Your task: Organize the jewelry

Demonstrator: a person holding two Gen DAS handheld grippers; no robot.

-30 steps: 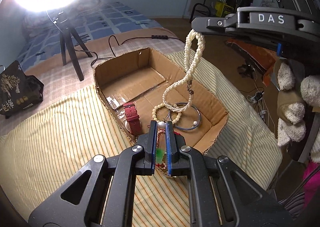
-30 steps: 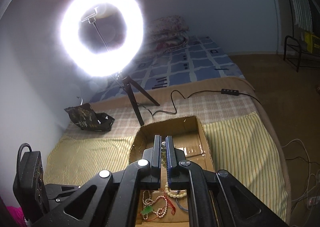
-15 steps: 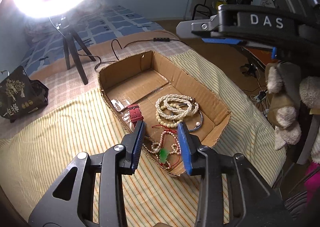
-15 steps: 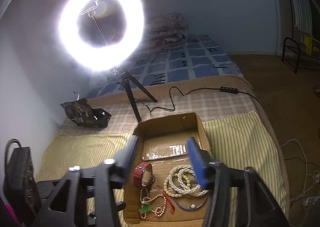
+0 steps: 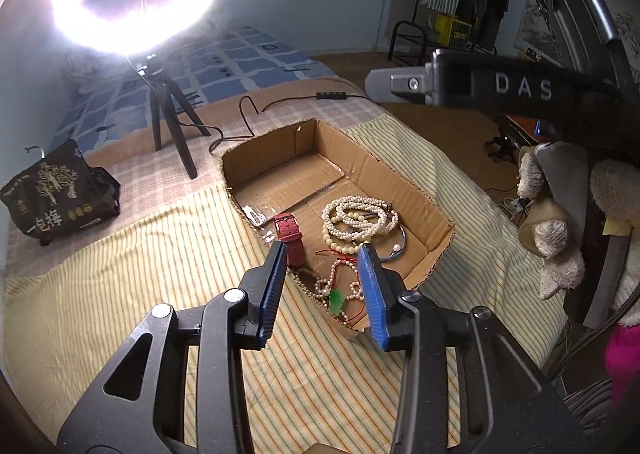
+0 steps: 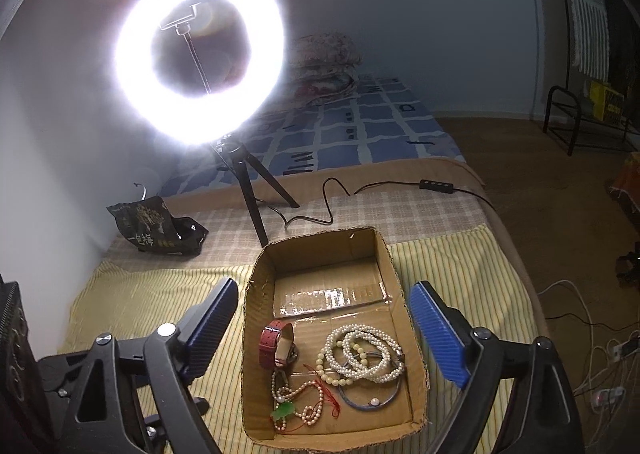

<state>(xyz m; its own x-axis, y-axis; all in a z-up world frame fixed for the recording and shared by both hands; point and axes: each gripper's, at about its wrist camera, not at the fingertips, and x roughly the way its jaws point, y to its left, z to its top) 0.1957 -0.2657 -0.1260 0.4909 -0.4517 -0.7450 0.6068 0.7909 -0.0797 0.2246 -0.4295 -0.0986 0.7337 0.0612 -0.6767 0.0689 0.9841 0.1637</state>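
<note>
Both tongs, left [image 5: 324, 286] and right [image 6: 324, 334], have just been opening and hold nothing, with necklaces [image 6: 362, 354], watch [image 6: 274, 346] and bangle [image 6: 370, 398] below them in the box [image 6: 412, 354], seemingly all sorted.

The left gripper [image 5: 324, 286] is matte black plastic, with triangular cut-outs in its linkage arms and round silver screws at the pivots; its fingers [image 5: 372, 290] carry ribbed blue pads. The right gripper [image 6: 326, 328] is built the same, black with silver screws and ribbed blue pads. At the upper right of the left wrist view its side bears white letters "DAS".
</note>
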